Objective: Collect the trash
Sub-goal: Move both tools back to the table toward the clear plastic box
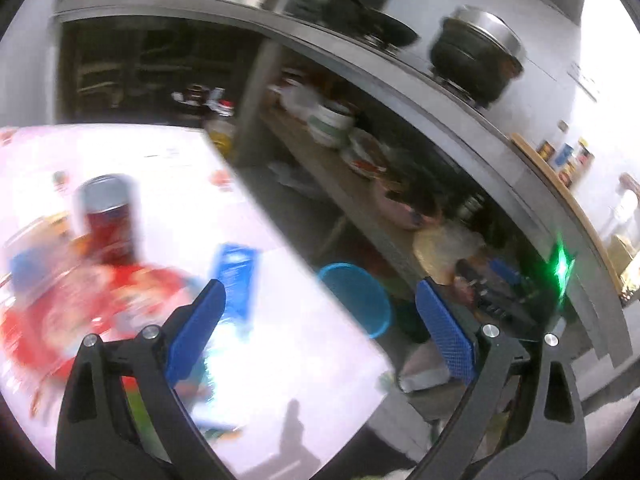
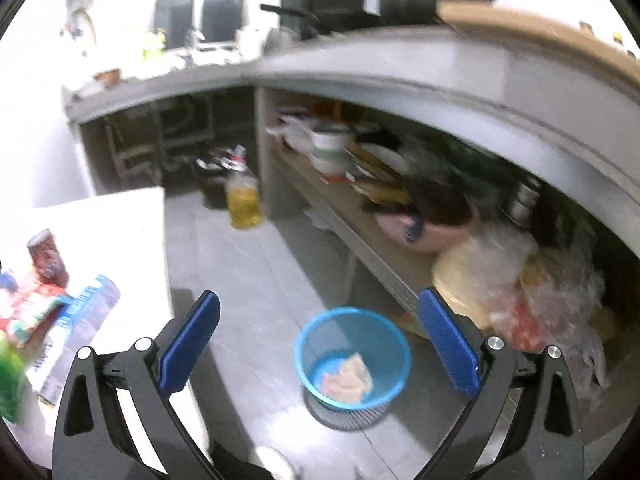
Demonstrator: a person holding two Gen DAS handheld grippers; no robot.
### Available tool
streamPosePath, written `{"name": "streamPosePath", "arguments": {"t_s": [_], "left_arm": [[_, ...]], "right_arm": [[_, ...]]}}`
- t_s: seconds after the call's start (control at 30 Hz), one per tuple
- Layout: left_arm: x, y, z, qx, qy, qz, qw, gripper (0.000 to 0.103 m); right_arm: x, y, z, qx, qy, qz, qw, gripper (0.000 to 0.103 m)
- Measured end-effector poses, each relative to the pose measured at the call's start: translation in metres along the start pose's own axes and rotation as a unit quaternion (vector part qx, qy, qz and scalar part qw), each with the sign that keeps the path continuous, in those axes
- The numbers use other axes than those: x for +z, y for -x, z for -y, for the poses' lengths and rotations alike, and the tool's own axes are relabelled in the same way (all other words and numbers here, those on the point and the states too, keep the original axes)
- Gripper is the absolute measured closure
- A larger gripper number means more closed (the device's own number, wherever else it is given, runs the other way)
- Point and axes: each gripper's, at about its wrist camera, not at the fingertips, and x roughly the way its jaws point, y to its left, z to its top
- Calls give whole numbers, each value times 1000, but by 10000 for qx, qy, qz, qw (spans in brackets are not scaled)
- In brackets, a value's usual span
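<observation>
A blue mesh wastebasket (image 2: 352,356) stands on the grey floor and holds a crumpled pale wrapper (image 2: 350,374); it also shows in the left wrist view (image 1: 358,298). On the white table (image 1: 280,300) lie a red can (image 1: 108,220), a red snack packet (image 1: 80,316) and a blue carton (image 1: 236,280). The right wrist view shows the can (image 2: 48,258) and the blue carton (image 2: 80,320) at the left. My left gripper (image 1: 320,320) is open and empty above the table's right edge. My right gripper (image 2: 320,328) is open and empty above the basket.
A grey counter (image 2: 400,72) with a pot (image 1: 476,56) and pans runs across the back. Its lower shelf (image 2: 360,224) holds bowls and plastic bags (image 2: 552,292). A bottle of yellow oil (image 2: 242,200) stands on the floor near the shelf post.
</observation>
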Motion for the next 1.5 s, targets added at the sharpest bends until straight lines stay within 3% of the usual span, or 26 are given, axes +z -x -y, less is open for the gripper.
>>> {"name": "streamPosePath", "arguments": {"t_s": [0.2,0.37,0.57,0.7,0.93,1.07,1.2,1.3,1.5], "left_arm": [[-26,48,-48,628,447,281,9966,11],[-40,72,-74,1289,402,409,9900,11],[-42,73,-98,1416,605,399,9873,11],[-28,61,-113,1580,828,168,9838,11],[24,27,-165,2303,1614,-216,9594,11],[50,-1,-200,2895,1870,-759,9357,11],[56,-16,-232,3033,2599,-1172,9093,11],[57,-23,-243,3065,2898,-1398,8958,11],[62,-40,-237,3305,2637,-1837,8874,11]], "right_arm": [[9,-3,-44,834,100,17,9965,6],[17,-4,-82,1494,214,-174,9884,6],[15,0,-112,1831,493,-288,9814,7],[11,0,-124,1949,540,-404,9785,7],[7,-3,-129,2107,566,-471,9748,7],[5,-3,-126,2182,545,-492,9731,7],[3,-6,-118,2217,469,-520,9726,7],[0,-11,-111,2218,377,-569,9727,7],[-3,-22,-99,2224,190,-689,9723,7]]}}
